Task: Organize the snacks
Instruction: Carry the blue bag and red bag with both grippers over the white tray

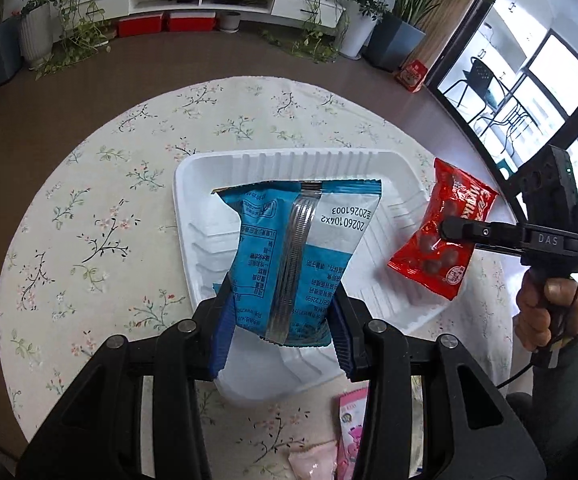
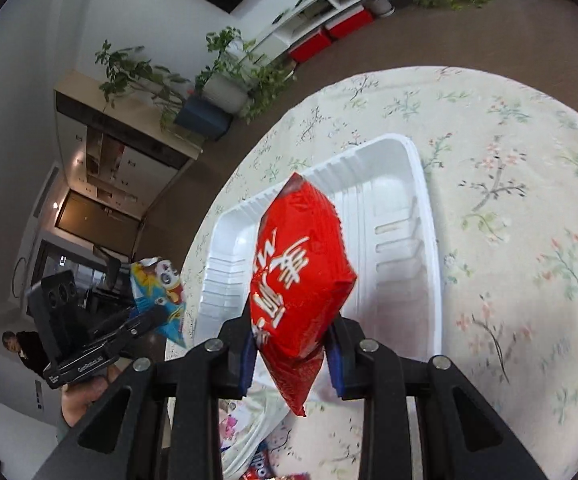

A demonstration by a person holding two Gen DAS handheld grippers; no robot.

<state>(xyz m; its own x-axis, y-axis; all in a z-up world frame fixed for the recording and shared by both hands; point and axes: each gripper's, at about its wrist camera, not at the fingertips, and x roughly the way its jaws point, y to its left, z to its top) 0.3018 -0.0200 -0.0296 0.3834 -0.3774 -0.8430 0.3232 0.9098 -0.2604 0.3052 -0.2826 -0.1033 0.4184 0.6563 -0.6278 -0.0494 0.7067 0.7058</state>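
Floral tablecloth (image 1: 89, 208) covers the table. Left gripper (image 1: 281, 316) is clamped on a blue packet's (image 1: 297, 240) lower end, long axis running straight away over the white tray (image 1: 193, 184). Right gripper (image 2: 291, 344) pinches a red packet (image 2: 301, 272), pointing away above the tray's edge.

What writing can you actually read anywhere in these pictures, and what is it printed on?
"2026 104x2" and "20261003": blue snack packet in the left gripper, printed upside down.
"DAS": right gripper body.
Large white Chinese characters: red snack packet; I cannot read them.
Small print on the blue packet, the pink packet and the left gripper's side label: too small or blurred.
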